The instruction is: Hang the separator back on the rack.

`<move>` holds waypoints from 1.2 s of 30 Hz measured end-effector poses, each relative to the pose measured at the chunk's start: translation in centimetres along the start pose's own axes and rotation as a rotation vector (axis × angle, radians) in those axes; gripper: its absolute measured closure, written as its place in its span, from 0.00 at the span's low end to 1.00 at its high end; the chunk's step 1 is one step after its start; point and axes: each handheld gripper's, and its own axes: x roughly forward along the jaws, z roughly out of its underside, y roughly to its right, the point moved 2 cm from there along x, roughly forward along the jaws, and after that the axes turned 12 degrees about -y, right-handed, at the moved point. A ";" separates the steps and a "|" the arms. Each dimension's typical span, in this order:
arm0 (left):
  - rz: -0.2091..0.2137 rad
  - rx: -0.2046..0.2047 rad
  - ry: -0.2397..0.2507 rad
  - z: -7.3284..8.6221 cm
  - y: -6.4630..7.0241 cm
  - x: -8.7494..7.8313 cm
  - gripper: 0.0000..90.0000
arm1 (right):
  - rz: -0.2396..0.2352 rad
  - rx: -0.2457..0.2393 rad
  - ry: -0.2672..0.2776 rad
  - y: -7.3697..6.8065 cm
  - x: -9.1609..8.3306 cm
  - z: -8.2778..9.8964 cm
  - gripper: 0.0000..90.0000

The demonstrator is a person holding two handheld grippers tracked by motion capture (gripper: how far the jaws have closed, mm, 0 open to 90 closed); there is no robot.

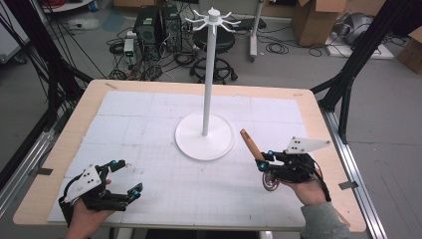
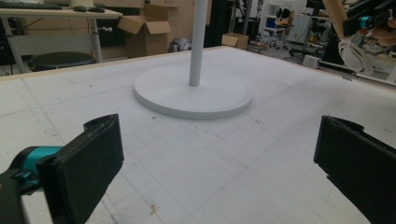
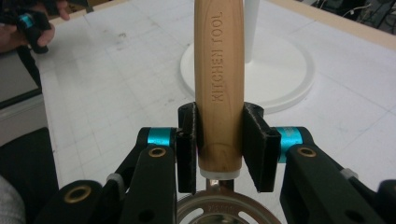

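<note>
My right gripper is shut on a kitchen tool with a wooden handle. The handle slants up and away toward the stand, and its round metal wheel end hangs under my hand. It is held above the mat at the right front. A white hook stand rises from a round base at the table's middle. My left gripper rests at the left front, open, with nothing between its pads.
A white gridded mat covers the wooden table. The stand's top carries a ring of bare hooks. Black frame posts flank the table. Beyond the far edge stand computers, a stool, cables and boxes.
</note>
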 end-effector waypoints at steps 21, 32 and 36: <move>0.001 0.004 0.007 -0.1 0.1 0.1 0.02 | 0.059 0.039 0.145 1.5 -2.6 -4.4 0.77; -0.003 0.002 0.010 -0.1 0.0 -0.1 0.02 | 0.073 0.043 0.173 2.6 -4.1 -7.0 0.77; -0.007 0.004 0.014 -0.1 -0.1 -0.1 0.02 | 0.088 0.044 0.185 2.7 -4.6 -8.0 0.77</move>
